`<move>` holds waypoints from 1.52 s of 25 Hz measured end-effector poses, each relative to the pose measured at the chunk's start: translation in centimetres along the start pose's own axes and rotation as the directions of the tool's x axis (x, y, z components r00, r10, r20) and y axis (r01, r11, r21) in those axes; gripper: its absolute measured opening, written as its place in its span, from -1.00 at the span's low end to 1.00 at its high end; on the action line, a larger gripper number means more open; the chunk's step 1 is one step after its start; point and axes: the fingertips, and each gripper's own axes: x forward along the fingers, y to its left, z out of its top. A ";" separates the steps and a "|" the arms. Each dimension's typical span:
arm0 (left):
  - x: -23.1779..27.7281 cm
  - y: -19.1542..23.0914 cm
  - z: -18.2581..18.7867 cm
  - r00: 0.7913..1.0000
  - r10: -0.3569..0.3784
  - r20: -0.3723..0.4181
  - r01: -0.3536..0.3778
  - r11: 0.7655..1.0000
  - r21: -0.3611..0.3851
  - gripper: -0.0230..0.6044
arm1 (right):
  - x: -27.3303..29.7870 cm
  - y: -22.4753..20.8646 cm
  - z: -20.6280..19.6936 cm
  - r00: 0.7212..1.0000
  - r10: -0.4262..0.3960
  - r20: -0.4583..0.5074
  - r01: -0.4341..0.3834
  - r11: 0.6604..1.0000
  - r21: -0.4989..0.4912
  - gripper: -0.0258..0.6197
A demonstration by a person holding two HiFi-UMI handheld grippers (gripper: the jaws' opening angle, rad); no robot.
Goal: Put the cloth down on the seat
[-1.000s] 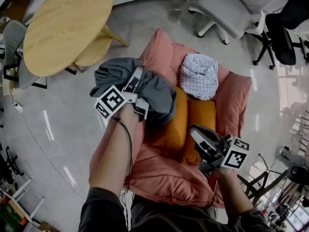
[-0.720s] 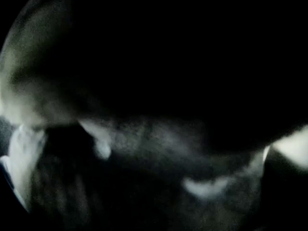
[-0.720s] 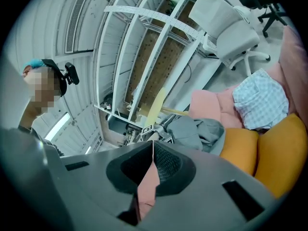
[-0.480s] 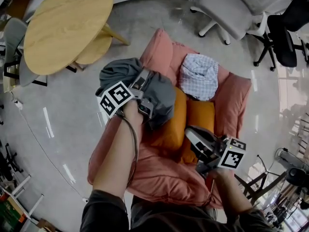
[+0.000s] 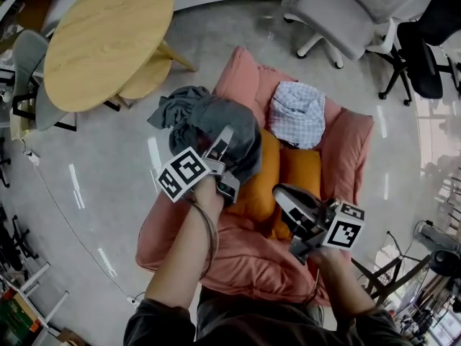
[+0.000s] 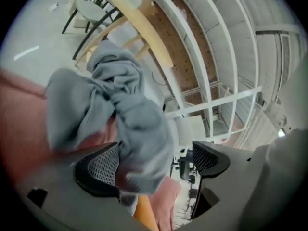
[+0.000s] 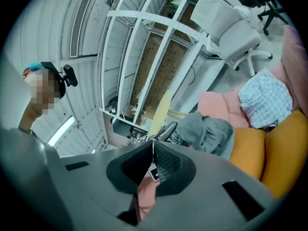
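Note:
A crumpled grey cloth (image 5: 216, 125) lies over the left arm of the pink armchair (image 5: 245, 265) and the edge of its orange cushions (image 5: 259, 186). My left gripper (image 5: 230, 157) is just in front of the cloth with its jaws wide apart. In the left gripper view the cloth (image 6: 125, 114) hangs between the jaws and brushes the left pad (image 6: 103, 165); the right pad (image 6: 204, 158) is bare, so nothing is clamped. My right gripper (image 5: 281, 192) hovers over the cushions, shut and empty, as seen in its own view (image 7: 153, 160). The grey cloth (image 7: 207, 131) shows there too.
A blue-white checked cloth (image 5: 297, 112) rests against the armchair's back. A round wooden table (image 5: 108, 38) stands at the far left. A grey office chair (image 5: 346, 9) and a black one (image 5: 425, 42) stand behind the armchair. Bare floor lies to the left.
My left gripper's jaws have opened and it has drawn back toward me. The grey cloth stays bunched on the armchair's arm and cushion. The right gripper has barely shifted.

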 end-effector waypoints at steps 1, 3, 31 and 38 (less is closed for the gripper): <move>-0.2 0.2 -0.5 1.000 0.002 -0.009 -0.002 1.000 -0.003 0.56 | 0.1 0.3 0.0 1.000 0.004 0.002 -0.004 1.000 -0.003 -0.87; -0.8 0.4 -1.3 1.000 0.006 -0.022 -0.006 1.000 0.005 0.56 | 0.2 0.8 -0.1 1.000 0.013 0.006 -0.013 1.000 -0.009 -0.87; 1.9 -1.2 1.2 0.975 0.169 -0.146 -0.009 0.684 0.729 -0.62 | -1.4 1.1 1.6 1.000 -0.025 0.010 0.025 0.999 -0.027 -0.87; 2.1 2.1 -4.9 0.943 0.140 -0.302 0.046 0.843 0.536 -0.41 | 0.7 1.7 1.8 1.000 -0.007 -0.009 0.007 0.999 -0.042 -0.87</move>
